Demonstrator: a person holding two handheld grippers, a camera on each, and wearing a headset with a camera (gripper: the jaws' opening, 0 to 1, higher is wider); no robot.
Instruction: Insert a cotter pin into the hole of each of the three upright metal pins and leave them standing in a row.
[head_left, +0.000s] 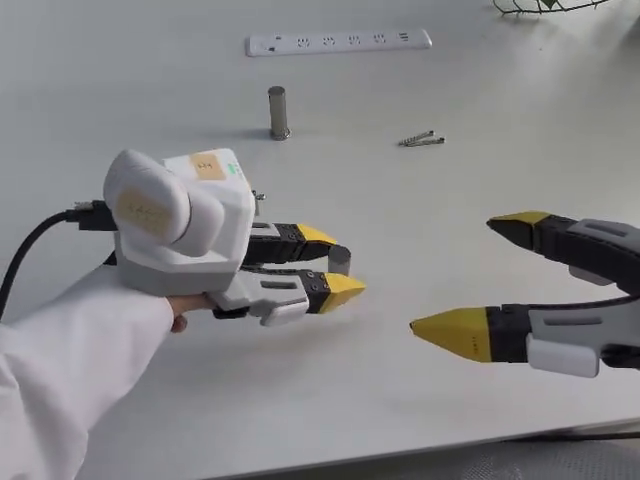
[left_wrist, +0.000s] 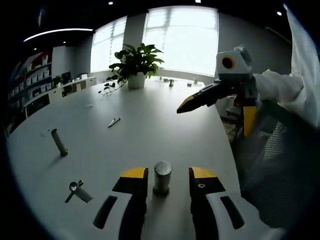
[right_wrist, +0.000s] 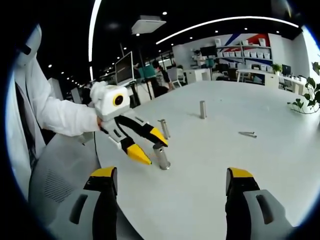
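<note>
My left gripper (head_left: 334, 262) (left_wrist: 168, 172) is open, one yellow-tipped jaw on each side of an upright metal pin (head_left: 340, 262) (left_wrist: 161, 177) (right_wrist: 161, 156), with a small gap on both sides. A second upright pin (head_left: 278, 112) (left_wrist: 59, 142) (right_wrist: 202, 109) stands farther back. A third pin (right_wrist: 164, 128) (left_wrist: 75, 190) stands just behind the left gripper. Loose cotter pins (head_left: 422, 140) (left_wrist: 114, 121) (right_wrist: 246, 133) lie on the white table. My right gripper (head_left: 480, 278) (right_wrist: 171, 173) hovers wide open to the right, holding nothing.
A white power strip (head_left: 340, 42) lies along the table's far side. A potted plant (left_wrist: 136, 65) stands at a far corner. The table's near edge (head_left: 400, 455) runs close below both grippers. A white sleeve (head_left: 70, 380) holds the left gripper.
</note>
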